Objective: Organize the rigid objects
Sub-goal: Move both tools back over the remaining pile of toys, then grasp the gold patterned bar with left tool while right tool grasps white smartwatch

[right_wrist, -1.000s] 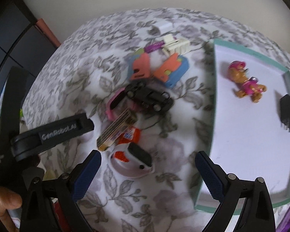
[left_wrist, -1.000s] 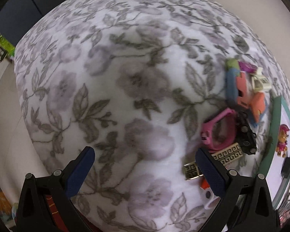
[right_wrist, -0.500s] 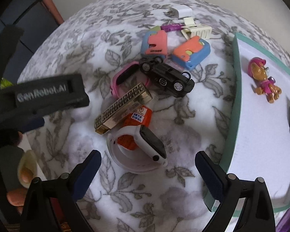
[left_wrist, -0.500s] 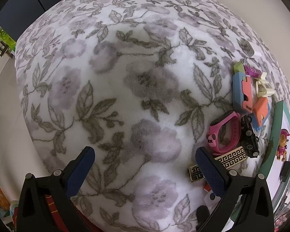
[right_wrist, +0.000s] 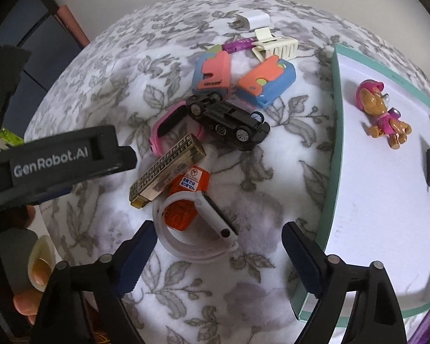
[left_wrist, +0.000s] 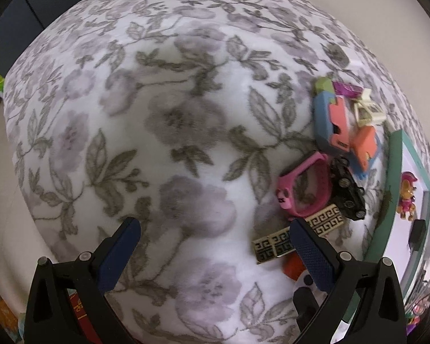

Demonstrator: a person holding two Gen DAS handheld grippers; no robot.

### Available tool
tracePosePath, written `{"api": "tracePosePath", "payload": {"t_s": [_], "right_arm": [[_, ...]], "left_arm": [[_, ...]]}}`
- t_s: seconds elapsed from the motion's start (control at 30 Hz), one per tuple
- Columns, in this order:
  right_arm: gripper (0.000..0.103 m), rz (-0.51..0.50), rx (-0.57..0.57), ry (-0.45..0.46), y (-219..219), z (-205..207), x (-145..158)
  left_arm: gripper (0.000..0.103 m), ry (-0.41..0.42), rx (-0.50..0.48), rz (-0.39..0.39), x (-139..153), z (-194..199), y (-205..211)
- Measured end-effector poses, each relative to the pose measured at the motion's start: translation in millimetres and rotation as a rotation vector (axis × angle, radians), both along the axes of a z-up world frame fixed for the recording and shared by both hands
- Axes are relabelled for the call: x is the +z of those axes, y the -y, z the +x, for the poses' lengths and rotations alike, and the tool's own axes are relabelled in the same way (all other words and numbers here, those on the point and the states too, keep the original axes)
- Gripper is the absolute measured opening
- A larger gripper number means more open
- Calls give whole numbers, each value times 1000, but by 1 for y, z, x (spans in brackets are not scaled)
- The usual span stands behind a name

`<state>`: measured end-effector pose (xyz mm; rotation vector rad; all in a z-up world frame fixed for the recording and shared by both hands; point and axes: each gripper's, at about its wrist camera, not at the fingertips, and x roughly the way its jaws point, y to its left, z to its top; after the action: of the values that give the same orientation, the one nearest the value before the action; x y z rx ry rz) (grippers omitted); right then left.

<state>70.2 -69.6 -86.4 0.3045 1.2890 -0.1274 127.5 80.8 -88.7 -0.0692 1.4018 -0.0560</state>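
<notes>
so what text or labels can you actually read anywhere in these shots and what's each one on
"GenRobot.AI": white letters on the black body of the left gripper, seen in the right wrist view.
Blue Japanese print under a round red sign, on the white label of the orange packet: too small to read.
Dark word on the pink and blue toy: too blurred to read.
Nothing else bears text.

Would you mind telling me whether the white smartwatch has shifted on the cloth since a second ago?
No; the white smartwatch still overlaps the orange bottle.
</notes>
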Motion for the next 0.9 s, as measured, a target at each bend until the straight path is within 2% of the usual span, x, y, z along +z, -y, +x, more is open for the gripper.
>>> {"api": "tracePosePath", "payload": {"t_s": [0.23, 0.53, 0.8, 0.87, 0.9], "right_arm": [[71, 45, 15, 16, -3, -2, 3], [69, 62, 16, 6, -7, 1, -5], [69, 116, -10, 13, 2, 1, -13], [66, 116, -7, 19, 1, 2, -12], [61, 123, 0, 26, 0, 2, -11]], "left_arm": [[103, 0, -69, -37, 3, -1, 31], [103, 8, -150, -36, 0, -3, 66], [103, 29, -199, -36, 1, -4, 73], [103, 22, -211, -27, -1, -3, 81], [102, 18, -216, -24, -2, -3, 85]]}}
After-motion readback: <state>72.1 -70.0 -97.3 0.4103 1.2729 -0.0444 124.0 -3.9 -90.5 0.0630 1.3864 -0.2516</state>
